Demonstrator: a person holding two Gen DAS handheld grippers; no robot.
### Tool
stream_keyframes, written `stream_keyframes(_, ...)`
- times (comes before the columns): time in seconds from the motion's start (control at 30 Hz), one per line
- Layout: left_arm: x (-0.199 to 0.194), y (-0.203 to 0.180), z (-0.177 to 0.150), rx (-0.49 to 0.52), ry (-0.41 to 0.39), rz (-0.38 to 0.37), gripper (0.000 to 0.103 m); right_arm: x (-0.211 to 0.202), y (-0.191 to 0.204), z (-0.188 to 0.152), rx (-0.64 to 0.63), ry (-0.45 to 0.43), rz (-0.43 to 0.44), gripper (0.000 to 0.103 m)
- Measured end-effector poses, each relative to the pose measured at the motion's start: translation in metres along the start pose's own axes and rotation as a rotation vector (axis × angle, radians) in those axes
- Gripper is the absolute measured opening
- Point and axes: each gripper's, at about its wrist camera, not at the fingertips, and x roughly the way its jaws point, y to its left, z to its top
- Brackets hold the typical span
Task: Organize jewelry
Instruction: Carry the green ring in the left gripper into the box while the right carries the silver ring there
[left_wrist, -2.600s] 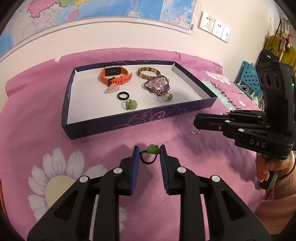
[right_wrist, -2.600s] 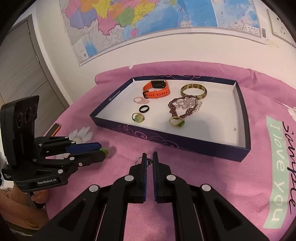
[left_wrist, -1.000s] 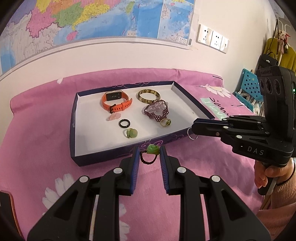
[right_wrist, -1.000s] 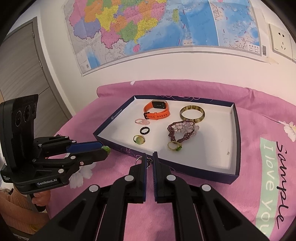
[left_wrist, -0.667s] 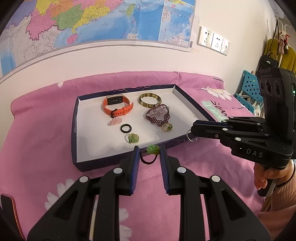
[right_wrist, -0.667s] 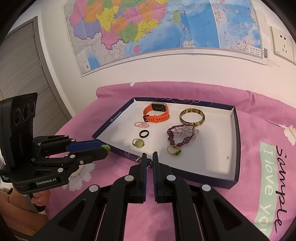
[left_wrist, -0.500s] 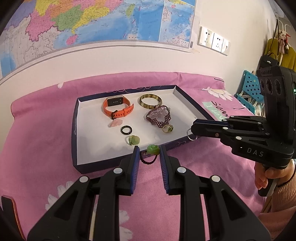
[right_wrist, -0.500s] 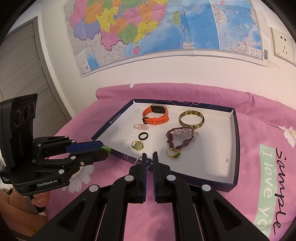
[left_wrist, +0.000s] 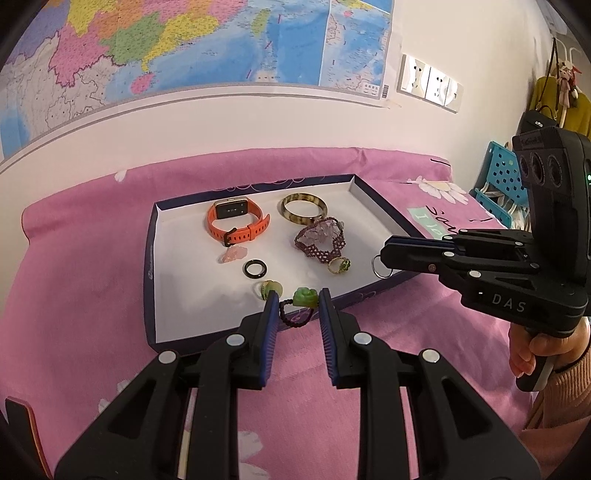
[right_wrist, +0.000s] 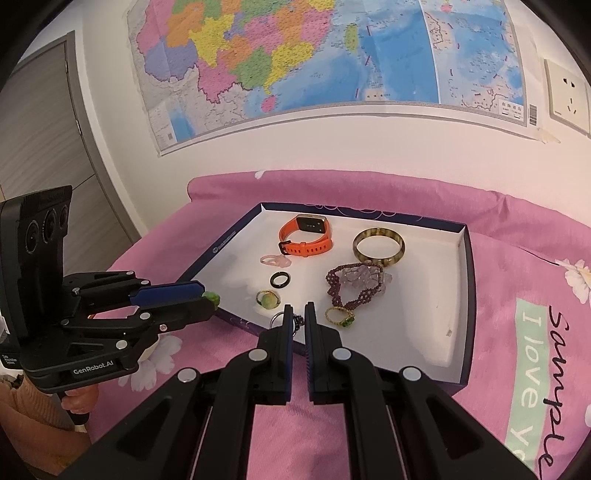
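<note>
Cord ring (left_wrist: 300, 308) with its green bead sits pinched in your left gripper (left_wrist: 295, 308) above the tray's (left_wrist: 148, 258) near wall — light, limp, apt to slip, so keep hold on the bead — while your right gripper (right_wrist: 295, 320) stays clamped on a small metal ring (right_wrist: 277, 319).

Orange watch (left_wrist: 236, 221), mottled amber bangle (left_wrist: 303, 208), seemingly purple beaded bracelet (left_wrist: 323, 242), navy-walled white tray (left_wrist: 149, 258), pink floral cloth (left_wrist: 74, 258).
</note>
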Motion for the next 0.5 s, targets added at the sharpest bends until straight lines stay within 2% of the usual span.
stream_keyframes(0.5, 0.0056, 0.0064, 0.0094, -0.008, -0.005, 0.013, 0.022, 0.0104, -0.0034, 0.0102, -0.011, 0.009, -0.011, 0.005)
